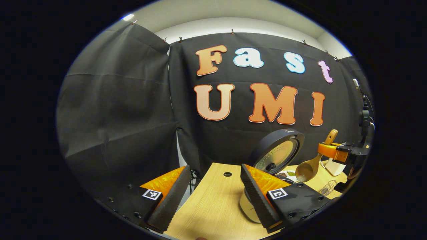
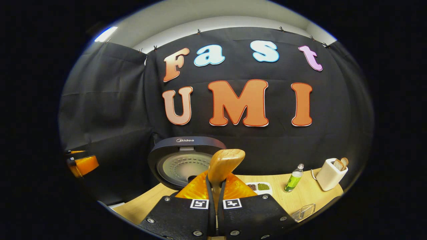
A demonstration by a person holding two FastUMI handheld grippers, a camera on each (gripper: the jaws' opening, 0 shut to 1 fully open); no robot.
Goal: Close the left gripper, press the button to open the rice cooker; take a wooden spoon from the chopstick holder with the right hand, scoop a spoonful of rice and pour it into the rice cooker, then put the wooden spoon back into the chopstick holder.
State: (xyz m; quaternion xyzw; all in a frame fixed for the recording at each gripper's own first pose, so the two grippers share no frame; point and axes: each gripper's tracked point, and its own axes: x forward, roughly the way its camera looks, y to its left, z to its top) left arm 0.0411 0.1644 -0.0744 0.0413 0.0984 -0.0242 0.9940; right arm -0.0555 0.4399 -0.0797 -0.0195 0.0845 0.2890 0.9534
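Note:
The rice cooker (image 1: 248, 206) stands on the wooden table with its round dark lid (image 1: 277, 153) raised. My left gripper (image 1: 213, 200) is open, its jaws wide apart over the table, and the right finger (image 1: 257, 195) is just in front of the cooker's body. Further right, my right gripper (image 1: 337, 151) is shut on the handle of a wooden spoon (image 1: 308, 168), whose bowl hangs beside the open lid. In the right gripper view the spoon's handle (image 2: 225, 163) sticks up between the shut fingers of my right gripper (image 2: 216, 196), in front of the lid (image 2: 185, 163). Whether the bowl holds rice I cannot tell.
A white tray with beans (image 2: 258, 187), a green bottle (image 2: 293, 180) and a white toaster with bread (image 2: 330, 175) stand on the table (image 2: 150, 200) to the right of the cooker. A clear ribbed container (image 2: 303, 211) lies near the right front edge. The left gripper (image 2: 81, 165) shows far left.

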